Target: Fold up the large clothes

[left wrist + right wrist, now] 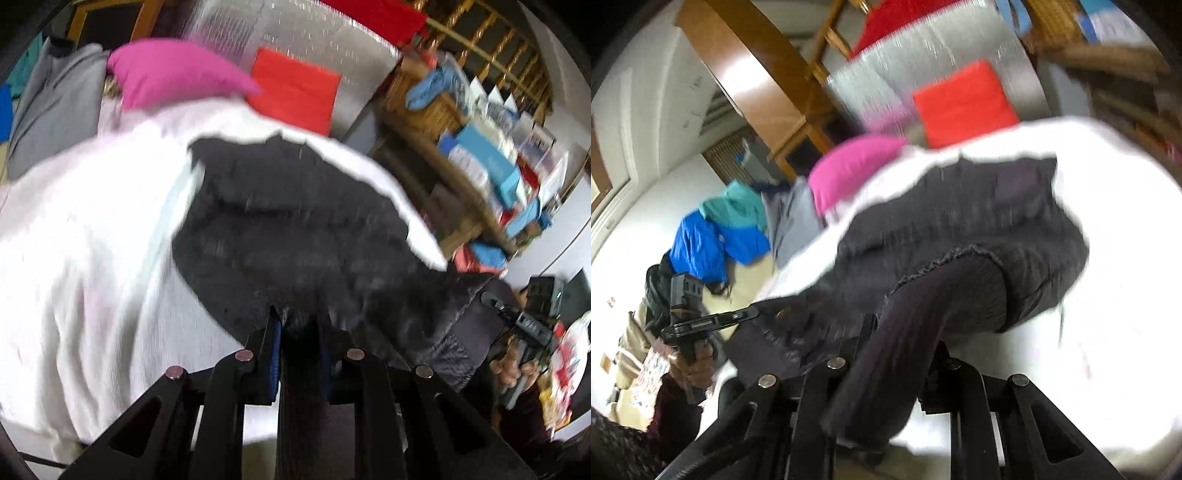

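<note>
Clearly both the left gripper (pixel 297 325) and right gripper (pixel 901 343) pinch the dark garment (pixel 295 229) over a white sheet (pixel 92 240); pink pillow (pixel 173 74) at eleven o'clock.

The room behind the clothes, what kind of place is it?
Probably a lived-in home room: wooden chairs, a cluttered shelf of boxes, and spare clothes piled beside the white sheet.

The big garment (pixel 295 229) is dark grey, almost black, with a ribbed edge. It lies on a white sheet (pixel 92 229). Behind it sit a bright pink cushion (pixel 173 74) and a red folded cloth (pixel 295 88). A grey cloth (pixel 51 107), a blue jacket (pixel 713 243) and a teal cloth (pixel 738 206) are piled together.
</note>
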`<state>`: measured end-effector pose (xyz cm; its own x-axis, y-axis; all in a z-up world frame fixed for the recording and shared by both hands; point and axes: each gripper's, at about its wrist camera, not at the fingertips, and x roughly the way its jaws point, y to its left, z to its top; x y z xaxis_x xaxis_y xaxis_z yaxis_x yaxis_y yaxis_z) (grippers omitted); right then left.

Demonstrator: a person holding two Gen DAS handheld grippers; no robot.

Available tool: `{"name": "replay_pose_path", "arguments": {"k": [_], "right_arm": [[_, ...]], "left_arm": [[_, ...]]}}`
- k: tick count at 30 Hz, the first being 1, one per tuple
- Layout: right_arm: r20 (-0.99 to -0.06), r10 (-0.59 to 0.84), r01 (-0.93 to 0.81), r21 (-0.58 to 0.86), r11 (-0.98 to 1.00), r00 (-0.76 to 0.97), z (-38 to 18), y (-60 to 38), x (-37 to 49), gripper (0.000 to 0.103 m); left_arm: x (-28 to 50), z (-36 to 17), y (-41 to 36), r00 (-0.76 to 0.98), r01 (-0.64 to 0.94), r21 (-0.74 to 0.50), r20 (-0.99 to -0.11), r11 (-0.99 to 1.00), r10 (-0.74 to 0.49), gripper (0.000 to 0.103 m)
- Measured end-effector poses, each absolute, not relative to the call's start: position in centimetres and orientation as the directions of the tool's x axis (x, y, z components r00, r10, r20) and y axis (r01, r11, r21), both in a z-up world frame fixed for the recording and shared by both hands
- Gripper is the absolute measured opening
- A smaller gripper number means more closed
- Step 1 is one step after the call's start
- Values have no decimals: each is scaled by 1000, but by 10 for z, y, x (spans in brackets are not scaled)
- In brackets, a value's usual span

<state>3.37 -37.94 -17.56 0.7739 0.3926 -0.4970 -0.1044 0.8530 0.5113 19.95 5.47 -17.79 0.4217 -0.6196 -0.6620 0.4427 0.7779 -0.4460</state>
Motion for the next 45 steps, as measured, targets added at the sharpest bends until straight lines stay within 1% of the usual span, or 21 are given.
{"name": "replay_pose_path", "arguments": {"k": [3, 6, 9, 12, 16, 17, 20, 23, 28, 30, 31, 32, 34, 35, 36, 37, 38, 39, 42, 44, 45], "right_arm": [[-441, 356, -93, 515, 852, 824, -153, -402, 61, 20], [-407, 304, -50, 528, 848, 861, -137, -427, 105, 19], [-401, 260, -8, 532, 847, 878, -134, -447, 160, 19], [-409, 217, 47, 547, 836, 887, -140, -469, 221, 19], [-432, 146, 144, 570, 809, 890, -160, -502, 301, 19], [-449, 135, 177, 585, 792, 883, -171, -512, 327, 19], [-500, 100, 240, 570, 786, 860, -198, -526, 378, 19], [-533, 71, 285, 555, 781, 843, -219, -535, 419, 19], [-564, 89, 320, 584, 746, 821, -250, -546, 464, 19], [-576, 136, 328, 626, 708, 806, -261, -550, 473, 23], [-584, 177, 335, 659, 674, 792, -267, -556, 478, 27], [-577, 217, 331, 692, 641, 787, -270, -561, 479, 32], [-531, 283, 300, 759, 578, 799, -273, -571, 477, 43], [-506, 318, 286, 792, 540, 802, -272, -576, 472, 58], [-476, 354, 267, 824, 501, 805, -270, -580, 466, 69], [-434, 364, 241, 850, 468, 824, -265, -584, 455, 72], [-401, 355, 222, 865, 449, 844, -260, -588, 446, 82], [-364, 334, 203, 879, 431, 869, -252, -594, 429, 89], [-301, 299, 162, 897, 411, 905, -231, -602, 388, 91], [-316, 283, 162, 874, 459, 906, -217, -596, 355, 91], [-322, 281, 159, 864, 477, 904, -211, -591, 333, 91]], "left_arm": [[245, -151, 54, 464, 430, -457, -629, 779, -624, 18], [308, -138, 48, 478, 384, -494, -616, 780, -626, 18], [372, -138, 36, 484, 333, -516, -625, 789, -613, 18], [426, -145, 15, 506, 308, -481, -648, 821, -569, 18], [506, -170, -17, 519, 271, -464, -667, 843, -534, 18], [516, -175, -26, 518, 261, -461, -675, 848, -526, 18], [557, -207, -44, 506, 223, -417, -723, 881, -470, 18], [578, -235, -51, 497, 195, -400, -747, 896, -442, 18], [603, -263, -48, 513, 148, -402, -750, 904, -418, 19], [611, -273, -46, 513, 114, -414, -754, 903, -410, 22], [614, -280, -43, 509, 91, -444, -749, 891, -425, 22], [614, -283, -40, 506, 80, -463, -744, 883, -436, 23], [611, -281, -36, 509, 80, -496, -726, 865, -463, 27], [605, -274, -31, 524, 91, -517, -702, 851, -482, 31], [601, -267, -27, 539, 91, -519, -692, 850, -480, 44], [594, -255, -19, 575, 83, -520, -672, 850, -467, 60], [587, -245, -11, 607, 78, -531, -646, 844, -463, 65], [575, -232, 2, 646, 63, -557, -610, 828, -459, 70], [546, -213, 19, 645, 34, -578, -611, 815, -460, 71], [514, -203, 24, 631, 53, -572, -616, 819, -471, 72], [490, -202, 27, 624, 51, -557, -630, 829, -462, 74]]}}
